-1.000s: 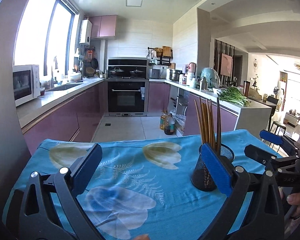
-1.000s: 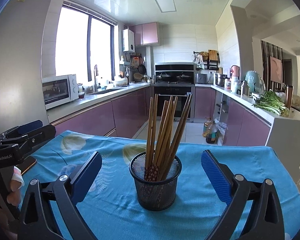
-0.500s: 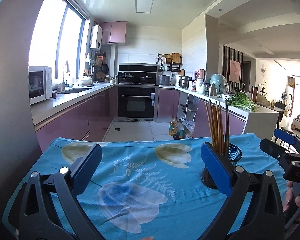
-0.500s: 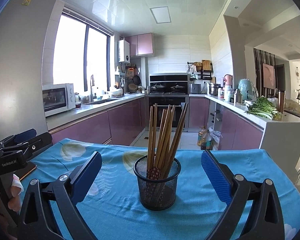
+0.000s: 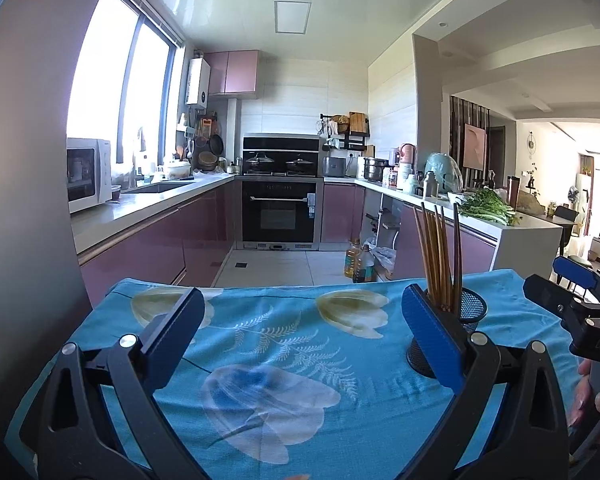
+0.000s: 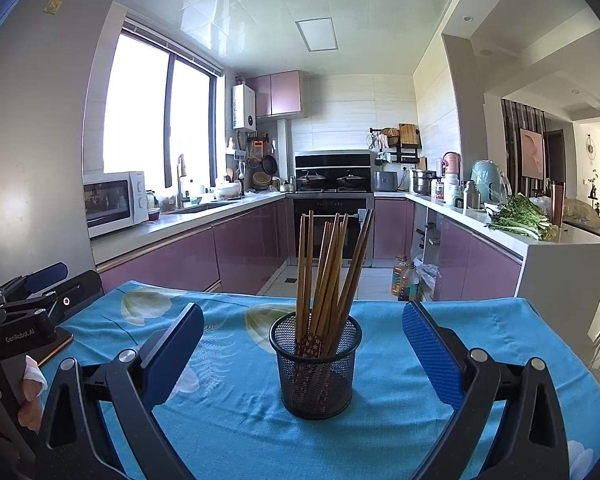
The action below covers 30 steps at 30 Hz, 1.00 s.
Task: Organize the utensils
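A black mesh cup (image 6: 315, 364) stands upright on the blue flowered tablecloth (image 6: 388, 412), holding several wooden chopsticks (image 6: 328, 264). My right gripper (image 6: 304, 348) is open and empty, pulled back, with the cup centred between its blue pads (image 6: 432, 356). In the left wrist view the cup (image 5: 470, 312) and chopsticks (image 5: 440, 256) sit behind my right-hand pad (image 5: 432, 340). My left gripper (image 5: 300, 336) is open and empty over bare cloth (image 5: 272, 360). The right gripper also shows in the left wrist view (image 5: 572, 292) at the right edge.
A dark phone-like slab (image 6: 56, 346) lies at the table's left edge under the left gripper (image 6: 32, 300). Behind the table are purple kitchen cabinets (image 6: 172, 256), an oven (image 5: 282, 216), oil bottles (image 5: 360, 264) on the floor and a white counter with greens (image 6: 520, 220).
Both grippers have drawn back and tilted up from the table. The cup looks smaller and farther in both views. Both jaws stay open.
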Motion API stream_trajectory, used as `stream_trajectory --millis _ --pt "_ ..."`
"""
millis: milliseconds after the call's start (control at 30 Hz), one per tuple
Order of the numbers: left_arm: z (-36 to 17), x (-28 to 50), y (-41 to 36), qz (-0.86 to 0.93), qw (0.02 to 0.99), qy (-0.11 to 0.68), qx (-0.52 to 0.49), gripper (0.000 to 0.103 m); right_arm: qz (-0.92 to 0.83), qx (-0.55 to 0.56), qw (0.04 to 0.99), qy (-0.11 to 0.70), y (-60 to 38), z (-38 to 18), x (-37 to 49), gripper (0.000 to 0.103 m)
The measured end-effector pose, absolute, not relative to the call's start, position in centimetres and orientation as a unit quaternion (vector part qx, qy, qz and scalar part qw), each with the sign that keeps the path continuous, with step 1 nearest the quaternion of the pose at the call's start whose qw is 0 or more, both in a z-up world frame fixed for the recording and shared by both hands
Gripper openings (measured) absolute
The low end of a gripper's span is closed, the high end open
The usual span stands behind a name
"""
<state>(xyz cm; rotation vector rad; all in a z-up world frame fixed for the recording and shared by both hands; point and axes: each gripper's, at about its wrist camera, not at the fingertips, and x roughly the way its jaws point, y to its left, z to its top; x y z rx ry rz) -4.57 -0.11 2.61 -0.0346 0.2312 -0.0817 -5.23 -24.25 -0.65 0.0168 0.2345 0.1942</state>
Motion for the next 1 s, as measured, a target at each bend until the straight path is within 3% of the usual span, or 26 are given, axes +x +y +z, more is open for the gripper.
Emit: stream_trajectory --millis 1000 --pt "3.06 -4.95 -0.22 -0.036 0.993 0.111 -0.014 0.097 0.091 0.012 0.989 0.113 -24.29 -0.61 -5.73 0.096"
